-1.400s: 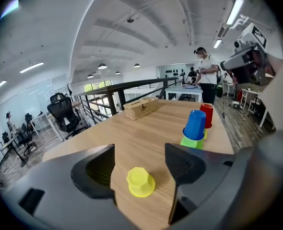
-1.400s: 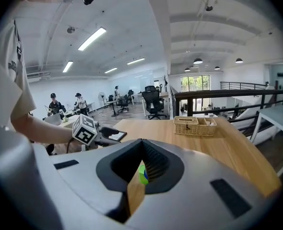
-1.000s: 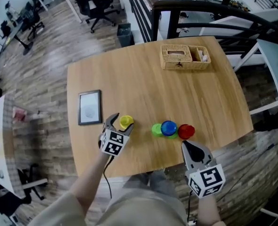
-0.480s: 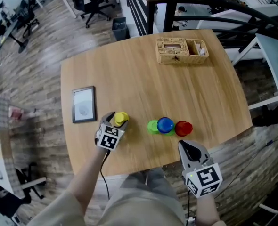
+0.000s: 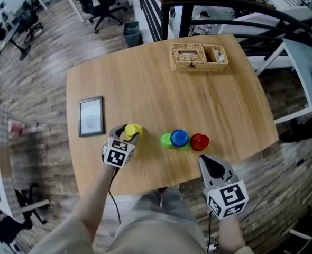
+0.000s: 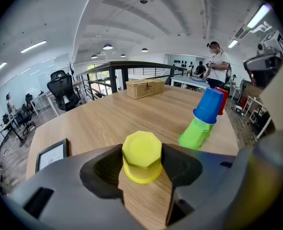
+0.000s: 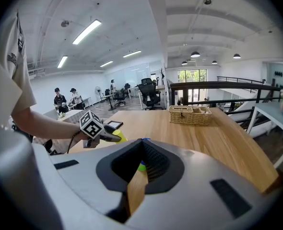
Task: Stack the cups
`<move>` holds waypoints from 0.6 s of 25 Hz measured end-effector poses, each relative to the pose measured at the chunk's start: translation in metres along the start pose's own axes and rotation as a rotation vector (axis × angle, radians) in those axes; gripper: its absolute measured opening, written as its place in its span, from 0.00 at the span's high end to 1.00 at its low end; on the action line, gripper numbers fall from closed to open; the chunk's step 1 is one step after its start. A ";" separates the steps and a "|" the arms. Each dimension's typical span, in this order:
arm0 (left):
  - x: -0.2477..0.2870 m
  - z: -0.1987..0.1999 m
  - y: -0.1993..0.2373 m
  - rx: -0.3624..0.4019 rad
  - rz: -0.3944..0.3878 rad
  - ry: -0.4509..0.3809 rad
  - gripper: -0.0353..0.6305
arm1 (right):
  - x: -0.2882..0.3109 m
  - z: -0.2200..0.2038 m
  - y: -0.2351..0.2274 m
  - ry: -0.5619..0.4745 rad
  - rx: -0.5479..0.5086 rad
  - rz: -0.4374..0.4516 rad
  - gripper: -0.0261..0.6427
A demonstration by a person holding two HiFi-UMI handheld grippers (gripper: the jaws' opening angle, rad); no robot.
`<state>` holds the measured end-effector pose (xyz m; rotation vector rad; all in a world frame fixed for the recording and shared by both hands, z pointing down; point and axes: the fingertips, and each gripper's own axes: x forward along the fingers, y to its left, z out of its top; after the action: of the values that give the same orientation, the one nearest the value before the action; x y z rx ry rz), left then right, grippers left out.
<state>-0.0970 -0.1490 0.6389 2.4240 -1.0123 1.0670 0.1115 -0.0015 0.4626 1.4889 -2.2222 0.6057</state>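
Observation:
An upside-down yellow cup stands on the wooden table at the front left. My left gripper has it between its jaws, which are closing, and both pads touch its sides. To the right, a blue cup sits upside down over a green cup. A red cup stands just beyond them. My right gripper hovers shut and empty at the table's front edge, below the red cup.
A wicker basket sits at the table's far side. A small framed picture lies left of the yellow cup. A railing and office chairs stand beyond the table. A person stands in the background.
My left gripper has moved forward around the yellow cup and its jaws have narrowed onto it. The right gripper has stayed near the front edge.

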 end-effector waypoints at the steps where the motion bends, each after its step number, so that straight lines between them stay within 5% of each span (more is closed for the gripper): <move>1: -0.005 0.004 -0.003 0.005 -0.010 -0.005 0.56 | -0.002 0.002 -0.001 -0.005 0.000 -0.003 0.92; 15: -0.113 0.095 -0.045 0.135 -0.049 -0.167 0.56 | -0.041 0.040 -0.008 -0.090 -0.042 -0.040 0.92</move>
<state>-0.0688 -0.1118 0.4923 2.6700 -0.9531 0.9577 0.1305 0.0045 0.4081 1.5636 -2.2520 0.4852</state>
